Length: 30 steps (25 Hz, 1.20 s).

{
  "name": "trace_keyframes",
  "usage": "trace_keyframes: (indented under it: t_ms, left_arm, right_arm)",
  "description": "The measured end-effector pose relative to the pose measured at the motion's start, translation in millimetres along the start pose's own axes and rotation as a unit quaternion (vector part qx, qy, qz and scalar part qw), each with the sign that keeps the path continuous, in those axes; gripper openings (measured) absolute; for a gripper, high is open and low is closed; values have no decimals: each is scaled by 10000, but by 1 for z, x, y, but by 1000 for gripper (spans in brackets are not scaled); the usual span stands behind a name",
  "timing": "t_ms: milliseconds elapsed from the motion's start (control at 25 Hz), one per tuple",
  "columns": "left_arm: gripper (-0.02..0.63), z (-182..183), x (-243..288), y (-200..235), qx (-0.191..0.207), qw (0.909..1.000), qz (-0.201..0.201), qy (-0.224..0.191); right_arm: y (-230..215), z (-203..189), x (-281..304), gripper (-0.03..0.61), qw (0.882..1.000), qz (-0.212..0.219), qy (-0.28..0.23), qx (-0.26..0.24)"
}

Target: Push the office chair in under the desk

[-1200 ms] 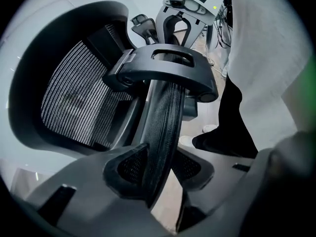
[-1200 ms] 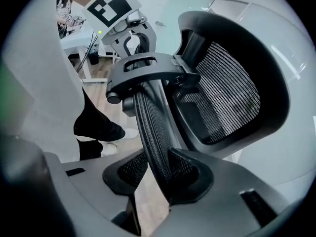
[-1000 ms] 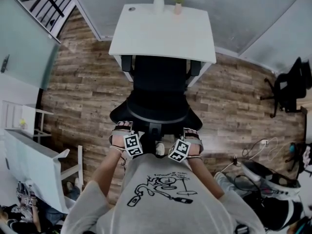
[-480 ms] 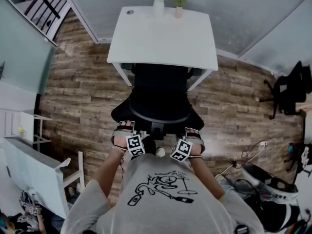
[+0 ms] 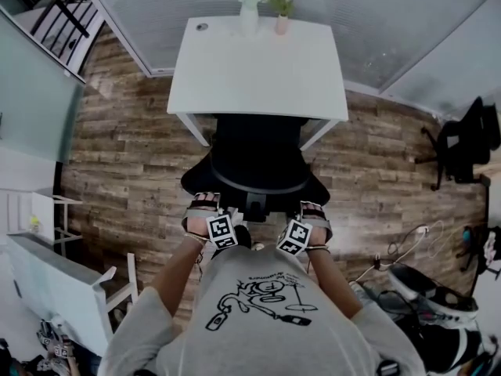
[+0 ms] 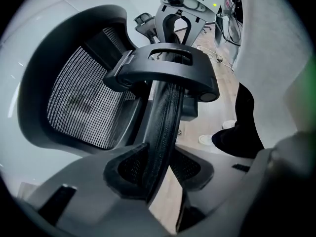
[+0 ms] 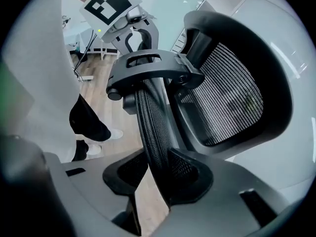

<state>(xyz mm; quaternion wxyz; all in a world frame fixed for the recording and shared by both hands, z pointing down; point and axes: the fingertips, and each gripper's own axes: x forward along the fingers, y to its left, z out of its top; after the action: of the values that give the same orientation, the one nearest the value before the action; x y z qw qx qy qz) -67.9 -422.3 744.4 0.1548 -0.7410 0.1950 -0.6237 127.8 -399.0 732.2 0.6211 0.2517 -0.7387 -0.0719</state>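
Observation:
A black mesh office chair (image 5: 254,159) stands with its seat partly under the white desk (image 5: 258,65); its armrests are hidden beneath the desktop. My left gripper (image 5: 203,207) and right gripper (image 5: 311,211) sit on the top rim of the backrest, one at each side. In the left gripper view the jaws (image 6: 158,174) are shut on the mesh-covered rim (image 6: 165,117), which runs up between the pads. The right gripper (image 7: 158,174) holds the same rim (image 7: 153,127) in the same way.
Two small vases of flowers (image 5: 249,6) (image 5: 280,10) stand at the desk's far edge, against a glass wall. Another black chair (image 5: 462,139) is at the right, cables (image 5: 415,237) lie on the wooden floor, and white furniture (image 5: 55,280) is at the left.
The chair has rolled forward under the desk, so its armrests are now covered by the desktop. Both grippers moved forward with the backrest, still gripping it.

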Motion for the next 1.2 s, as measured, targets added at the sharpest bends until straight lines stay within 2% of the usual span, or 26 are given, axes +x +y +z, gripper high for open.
trace_keyframes:
  t_ms: [880,1000,1200]
  left_arm:
    - [140,34,24,32,66,9997,239,-56]
    - [151,41,24,33,-90,9998,110,-104]
    - [206,40,11,29,-536,9982,-201,-184]
  right_arm:
    - [-51,-21,17,153,9994,-224,168,-210]
    - [-54,-24,18,167,9994,-299,116,-154]
    - [-53,-23,8,179,9996,-144,6,242]
